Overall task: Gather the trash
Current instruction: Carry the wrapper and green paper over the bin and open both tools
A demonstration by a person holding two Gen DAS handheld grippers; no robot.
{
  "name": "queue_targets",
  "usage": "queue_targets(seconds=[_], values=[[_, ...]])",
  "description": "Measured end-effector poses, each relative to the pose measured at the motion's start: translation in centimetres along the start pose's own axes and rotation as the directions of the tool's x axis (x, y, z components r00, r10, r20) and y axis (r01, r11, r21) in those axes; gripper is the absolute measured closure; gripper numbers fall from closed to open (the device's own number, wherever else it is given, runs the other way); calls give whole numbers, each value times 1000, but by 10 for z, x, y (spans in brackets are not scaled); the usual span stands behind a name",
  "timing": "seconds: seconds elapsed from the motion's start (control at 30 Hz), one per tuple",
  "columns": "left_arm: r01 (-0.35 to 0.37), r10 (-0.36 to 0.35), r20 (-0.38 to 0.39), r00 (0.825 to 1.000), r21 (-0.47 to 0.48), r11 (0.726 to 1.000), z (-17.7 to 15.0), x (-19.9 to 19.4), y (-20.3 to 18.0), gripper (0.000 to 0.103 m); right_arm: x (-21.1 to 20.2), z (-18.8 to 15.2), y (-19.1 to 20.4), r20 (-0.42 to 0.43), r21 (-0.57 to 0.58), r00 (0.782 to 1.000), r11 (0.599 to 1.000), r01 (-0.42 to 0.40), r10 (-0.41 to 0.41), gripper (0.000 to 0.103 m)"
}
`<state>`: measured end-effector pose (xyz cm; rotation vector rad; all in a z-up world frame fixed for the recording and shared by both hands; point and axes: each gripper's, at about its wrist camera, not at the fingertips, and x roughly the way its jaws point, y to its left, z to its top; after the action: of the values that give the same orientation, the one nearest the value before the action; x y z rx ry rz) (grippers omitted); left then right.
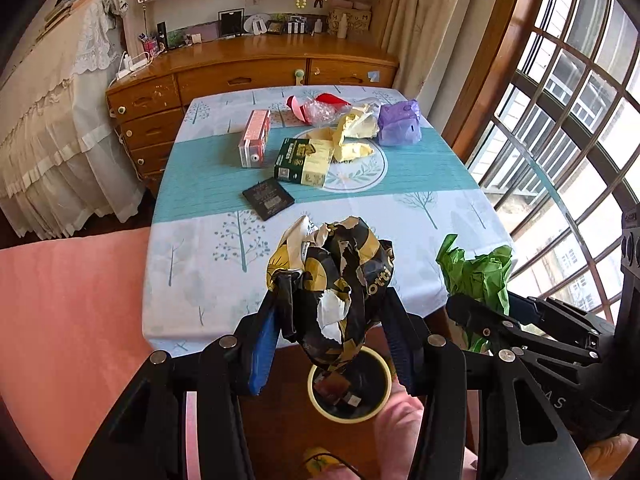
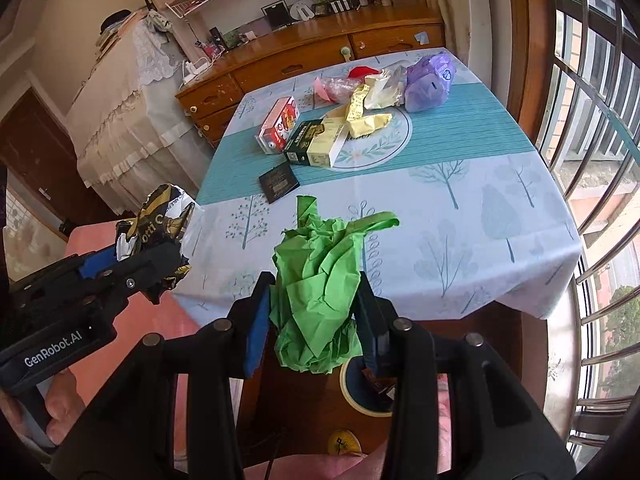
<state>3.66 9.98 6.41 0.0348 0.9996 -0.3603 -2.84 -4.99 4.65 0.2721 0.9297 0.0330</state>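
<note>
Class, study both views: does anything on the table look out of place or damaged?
Yes. Litter is heaped at the table's far end: crumpled yellow paper, a purple bag, clear plastic and cartons lying flat. The black-and-gold wrapper in the left gripper is torn.

The clearest lettering is "GenRobot.AI", white on the black body of the left gripper (image 2: 166, 268), low down near its handle. The crumpled black-and-gold wrapper (image 1: 340, 280) clamped in that gripper shows the fragment "otti" in gold letters along one fold; the same letters, followed by what looks like a "C", turn up on its other side. On the right gripper (image 1: 476, 304), to the right of the wrapper, only a pale "AS" shows on the casing. The boxes (image 1: 306, 162) on the table (image 1: 420, 216) beyond the wrapper carry print too small to read.
</note>
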Motion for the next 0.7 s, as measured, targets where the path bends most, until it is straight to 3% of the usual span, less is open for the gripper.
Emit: queue_targets(seconds=[0.2, 0.37, 0.53, 0.7], values=[[32, -35, -111, 993, -22, 999, -41, 19, 7, 54, -13, -37, 15, -51, -39, 998, 998, 42, -44, 67], [26, -30, -202, 979, -23, 999, -61, 56, -5, 54, 3, -55, 1, -117, -36, 991, 998, 59, -63, 67], [9, -10, -313, 950, -4, 1000, -97, 113, -23, 54, 59, -85, -38, -233, 5, 970, 998, 70, -67, 67], [6, -15, -411, 912, -22, 1000, -146, 199, -35, 54, 136, -132, -86, -344, 36, 936, 995, 91, -73, 67]])
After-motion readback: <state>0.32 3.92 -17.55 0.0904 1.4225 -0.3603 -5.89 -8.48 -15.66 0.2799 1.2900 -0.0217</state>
